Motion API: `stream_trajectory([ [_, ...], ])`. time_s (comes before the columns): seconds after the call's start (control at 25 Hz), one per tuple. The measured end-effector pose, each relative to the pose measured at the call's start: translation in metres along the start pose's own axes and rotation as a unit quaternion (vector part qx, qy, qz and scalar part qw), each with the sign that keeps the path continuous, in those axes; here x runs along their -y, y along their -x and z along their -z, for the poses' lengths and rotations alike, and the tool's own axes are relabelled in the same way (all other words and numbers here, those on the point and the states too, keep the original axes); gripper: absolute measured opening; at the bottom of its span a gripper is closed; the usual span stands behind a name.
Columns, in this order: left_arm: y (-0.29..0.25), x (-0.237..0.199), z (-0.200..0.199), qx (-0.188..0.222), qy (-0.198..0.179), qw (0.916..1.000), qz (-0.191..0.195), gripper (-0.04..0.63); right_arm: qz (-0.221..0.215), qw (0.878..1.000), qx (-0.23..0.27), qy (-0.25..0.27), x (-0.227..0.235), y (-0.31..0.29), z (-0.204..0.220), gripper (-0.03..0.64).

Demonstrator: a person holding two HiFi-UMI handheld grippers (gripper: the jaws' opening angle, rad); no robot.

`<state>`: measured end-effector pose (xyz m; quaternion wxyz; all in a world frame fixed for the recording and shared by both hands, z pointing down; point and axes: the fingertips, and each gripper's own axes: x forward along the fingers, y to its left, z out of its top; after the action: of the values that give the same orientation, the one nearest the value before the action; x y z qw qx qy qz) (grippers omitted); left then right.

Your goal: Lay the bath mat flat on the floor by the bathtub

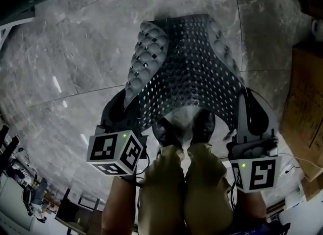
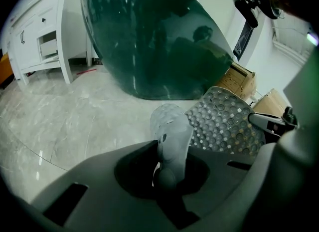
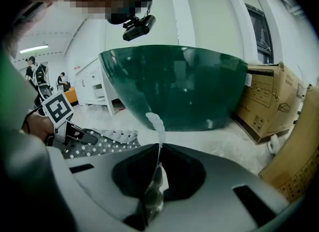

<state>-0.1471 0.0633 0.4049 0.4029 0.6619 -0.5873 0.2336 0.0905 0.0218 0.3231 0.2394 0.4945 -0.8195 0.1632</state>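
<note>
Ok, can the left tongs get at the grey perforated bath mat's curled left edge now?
Probably not: the left tongs are shut on a near corner of the grey perforated bath mat and must let go first. Its curled edge is otherwise unobstructed.

Grey marble floor (image 1: 75, 67) here, big glossy tiles with thin joints, light glinting off them. The dark green bathtub (image 2: 149, 41) sits right on it. A white cabinet (image 2: 40, 36) stands on its legs to one side, and cardboard boxes (image 3: 269, 101) sit close by the tub on the other. Two dark shoes (image 1: 203, 126) are planted on the tiles. The bath mat (image 1: 186, 67) hangs above; whether its far edge touches down, can't tell.
</note>
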Motion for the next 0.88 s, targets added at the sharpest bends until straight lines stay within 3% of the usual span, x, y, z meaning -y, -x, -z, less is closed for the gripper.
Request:
stream_trajectory([
  [0.44, -0.008, -0.006, 0.014, 0.000, 0.008, 1.0000, 0.000, 0.038, -0.003, 1.000, -0.003, 0.014, 0.004, 0.001, 0.016, 0.028],
  [0.88, -0.021, -0.032, 0.028, 0.001, 0.025, 0.9997, -0.004, 0.038, 0.006, 1.000, 0.002, -0.004, 0.014, -0.012, 0.027, 0.029],
])
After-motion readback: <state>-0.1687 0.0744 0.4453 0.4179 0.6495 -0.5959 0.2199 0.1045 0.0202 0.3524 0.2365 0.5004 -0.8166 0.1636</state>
